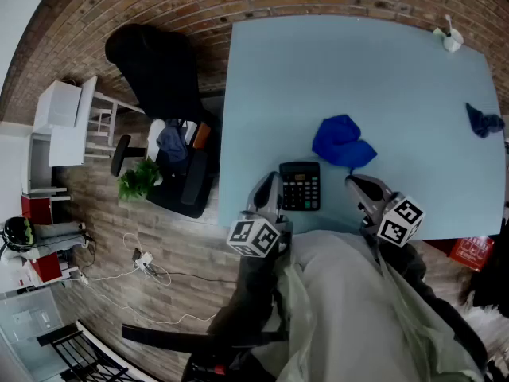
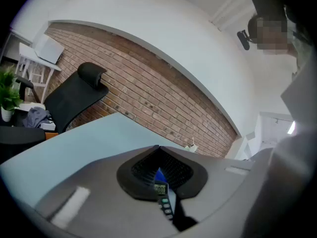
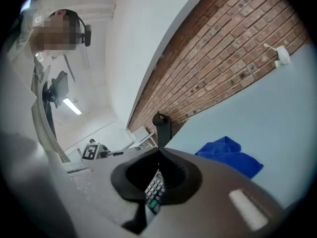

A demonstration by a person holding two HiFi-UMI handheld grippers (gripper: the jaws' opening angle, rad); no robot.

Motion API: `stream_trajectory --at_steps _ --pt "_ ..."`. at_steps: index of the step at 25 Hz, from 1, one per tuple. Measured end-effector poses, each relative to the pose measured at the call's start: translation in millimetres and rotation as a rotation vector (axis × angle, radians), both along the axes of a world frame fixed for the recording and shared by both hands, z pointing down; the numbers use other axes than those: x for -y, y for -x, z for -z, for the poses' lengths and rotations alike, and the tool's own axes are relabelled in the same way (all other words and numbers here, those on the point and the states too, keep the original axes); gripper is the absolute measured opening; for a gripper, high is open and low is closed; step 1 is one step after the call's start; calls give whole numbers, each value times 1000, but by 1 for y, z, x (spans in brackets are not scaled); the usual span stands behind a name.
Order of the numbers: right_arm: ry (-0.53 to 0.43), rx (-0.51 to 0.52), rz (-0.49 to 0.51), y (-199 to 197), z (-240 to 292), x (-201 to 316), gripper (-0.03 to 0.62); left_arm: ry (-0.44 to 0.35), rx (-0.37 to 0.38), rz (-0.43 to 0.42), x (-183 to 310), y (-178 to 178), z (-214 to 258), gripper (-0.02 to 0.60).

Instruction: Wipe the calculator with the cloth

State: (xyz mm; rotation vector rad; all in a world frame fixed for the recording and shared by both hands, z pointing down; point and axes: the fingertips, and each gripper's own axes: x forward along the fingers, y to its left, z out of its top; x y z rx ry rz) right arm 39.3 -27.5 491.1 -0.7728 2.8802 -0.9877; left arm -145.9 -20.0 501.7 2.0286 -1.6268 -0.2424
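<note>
A black calculator (image 1: 300,186) lies flat near the table's front edge, keys up. Just beyond it, to the right, sits a crumpled blue cloth (image 1: 342,143), apart from both grippers. My left gripper (image 1: 270,180) hovers at the calculator's left side, jaws shut and empty. My right gripper (image 1: 353,182) is to the calculator's right, below the cloth, also shut and empty. In the left gripper view the shut left gripper (image 2: 158,147) shows a sliver of the calculator (image 2: 162,190) through its gap. The right gripper view shows the shut right gripper (image 3: 159,150), calculator keys (image 3: 154,188) and the cloth (image 3: 229,155).
The light blue table (image 1: 318,70) carries a small white object (image 1: 449,37) at its far right corner and a dark blue rag (image 1: 483,121) at its right edge. A black office chair (image 1: 159,70), a potted plant (image 1: 139,180) and floor cables (image 1: 147,265) lie left of the table.
</note>
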Motion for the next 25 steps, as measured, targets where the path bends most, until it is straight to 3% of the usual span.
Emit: stream_trajectory --at_steps 9,14,16,19,22,25 --pt "-16 20 -2 -3 8 -6 2 -4 -14 -5 -4 2 -1 8" --pt "42 120 4 -6 10 -8 2 52 71 -76 4 13 -28 27" --pt "72 148 13 -6 9 -10 2 91 106 -143 16 14 -45 107" --pt "84 147 22 -5 7 -13 2 139 232 -315 36 0 -69 200" --pt "85 141 13 -7 5 -14 2 182 353 -483 47 -19 -94 224" --pt "98 140 -12 -16 2 -13 2 185 355 -549 49 -30 -107 219"
